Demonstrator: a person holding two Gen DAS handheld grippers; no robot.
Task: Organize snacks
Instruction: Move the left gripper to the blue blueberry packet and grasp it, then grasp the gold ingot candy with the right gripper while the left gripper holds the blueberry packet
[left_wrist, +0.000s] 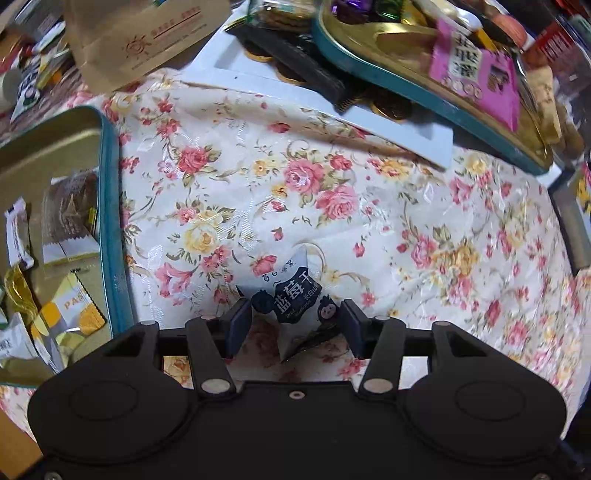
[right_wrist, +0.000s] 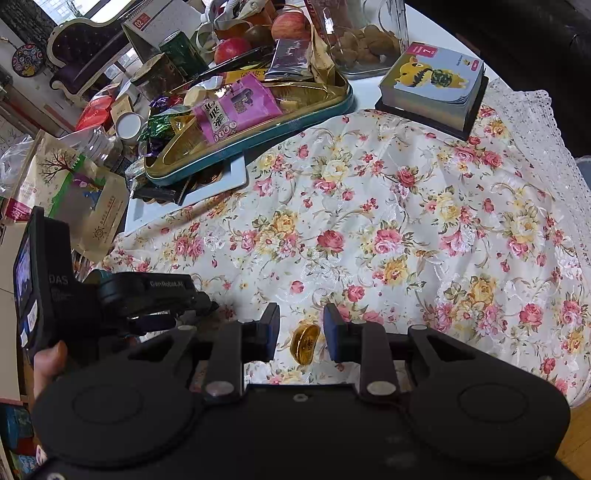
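In the left wrist view a white and dark blue blueberry snack packet (left_wrist: 295, 295) lies on the floral tablecloth (left_wrist: 332, 192). My left gripper (left_wrist: 295, 323) stands open and wide, one finger on each side of the packet. A teal tin (left_wrist: 109, 221) with several wrapped snacks inside sits at the left. In the right wrist view a gold ingot-shaped candy (right_wrist: 304, 343) lies on the cloth inside my right gripper (right_wrist: 301, 332). Its jaws stand narrow but open, with a small gap on each side of the candy.
A second teal tin (right_wrist: 258, 136) heaped with snacks, among them a pink packet (right_wrist: 236, 107), rests on a white board (right_wrist: 236, 177) at the back. Brown paper bags (right_wrist: 103, 218), a thick book (right_wrist: 436, 85), a glass jar (right_wrist: 365, 40) and apples (right_wrist: 232, 48) crowd the far edge.
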